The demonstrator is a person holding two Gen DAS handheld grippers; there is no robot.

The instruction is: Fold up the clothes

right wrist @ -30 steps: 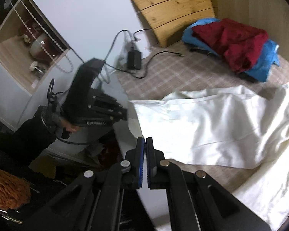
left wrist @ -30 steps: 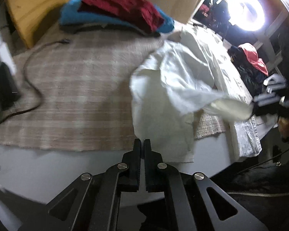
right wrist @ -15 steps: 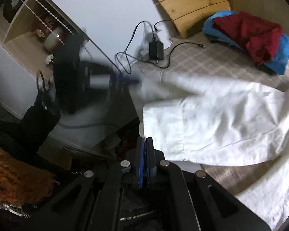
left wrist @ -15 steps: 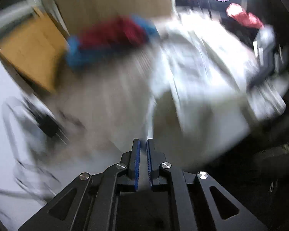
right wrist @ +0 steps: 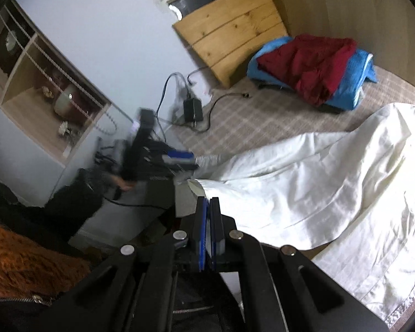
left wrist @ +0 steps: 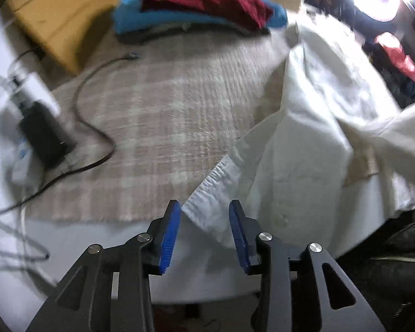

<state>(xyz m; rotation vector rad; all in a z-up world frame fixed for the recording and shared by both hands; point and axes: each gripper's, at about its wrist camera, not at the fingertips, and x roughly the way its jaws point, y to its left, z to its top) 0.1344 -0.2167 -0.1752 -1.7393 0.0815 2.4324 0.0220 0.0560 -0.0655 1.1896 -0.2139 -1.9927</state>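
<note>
A white shirt [left wrist: 312, 127] lies spread on the right half of a plaid-covered table [left wrist: 163, 116]. My left gripper [left wrist: 204, 207] is open at the table's near edge, and the shirt's ribbed cuff [left wrist: 213, 191] lies between its blue pads without being clamped. In the right wrist view the same shirt [right wrist: 304, 188] stretches away to the right. My right gripper [right wrist: 207, 203] is shut, with a folded edge of the shirt running in at its tips. The left gripper [right wrist: 179, 157] shows there blurred, next to the cuff [right wrist: 209, 160].
A folded red and blue clothes pile [left wrist: 202, 8] sits at the table's far side beside a wooden board [left wrist: 61, 13]. A black power adapter [left wrist: 45, 135] and its cables lie at the left edge. Shelves [right wrist: 47, 88] and orange fabric [right wrist: 22, 271] are off the table.
My left gripper was shut and is now open. It has swung in to the shirt's cuff at the table's near edge. The right gripper stays shut on the shirt.
</note>
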